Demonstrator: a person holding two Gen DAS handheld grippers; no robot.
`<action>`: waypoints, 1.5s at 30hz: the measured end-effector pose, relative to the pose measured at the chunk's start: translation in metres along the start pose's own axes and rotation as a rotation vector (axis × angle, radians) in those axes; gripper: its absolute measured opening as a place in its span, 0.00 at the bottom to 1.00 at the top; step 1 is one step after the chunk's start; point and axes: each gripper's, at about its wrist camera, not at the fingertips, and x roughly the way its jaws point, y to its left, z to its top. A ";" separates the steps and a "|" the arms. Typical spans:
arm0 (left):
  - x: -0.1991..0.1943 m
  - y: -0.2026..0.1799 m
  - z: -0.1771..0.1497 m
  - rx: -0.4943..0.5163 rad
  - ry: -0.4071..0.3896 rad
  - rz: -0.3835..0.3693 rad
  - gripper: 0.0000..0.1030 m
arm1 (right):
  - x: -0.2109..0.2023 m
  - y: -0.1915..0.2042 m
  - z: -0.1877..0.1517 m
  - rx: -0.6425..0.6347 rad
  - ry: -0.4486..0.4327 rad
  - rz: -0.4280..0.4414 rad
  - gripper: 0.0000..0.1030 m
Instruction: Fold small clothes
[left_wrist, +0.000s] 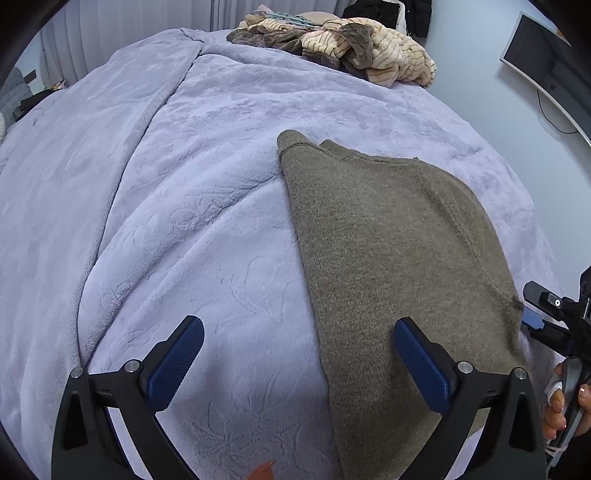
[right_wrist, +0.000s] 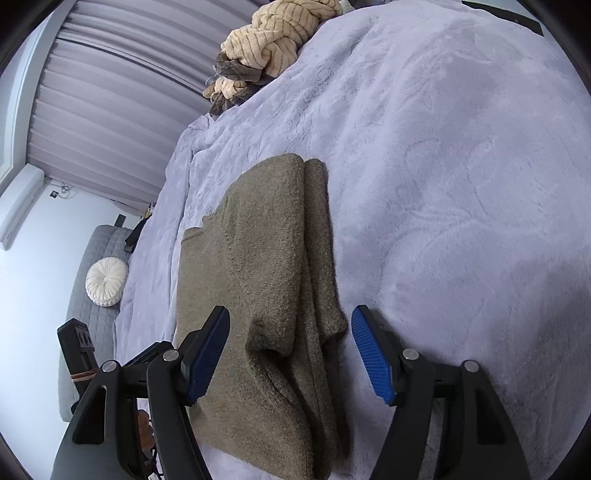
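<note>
Olive sweater (left_wrist: 399, 258) lies part-folded lengthwise on the bed (left_wrist: 184, 184). Left tool (left_wrist: 295, 365) wide, empty. Right tool (right_wrist: 290, 354) fairly wide, astride the loose sleeve end, gripping nothing. Risk: soft blanket and thick knit; a shallow pinch likely drags layers apart, undoing the fold.

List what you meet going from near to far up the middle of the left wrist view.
Left gripper → olive knit garment → lavender blanket → pile of striped fleece clothes.
</note>
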 end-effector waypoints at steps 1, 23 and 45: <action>0.003 0.002 0.002 -0.011 0.007 -0.021 1.00 | 0.000 0.001 0.003 -0.003 -0.001 -0.001 0.70; 0.045 -0.014 0.020 -0.027 0.093 -0.142 1.00 | 0.039 0.005 0.033 -0.058 0.146 -0.074 0.75; 0.079 -0.031 0.030 -0.033 0.149 -0.282 0.99 | 0.090 0.031 0.046 -0.147 0.267 0.043 0.62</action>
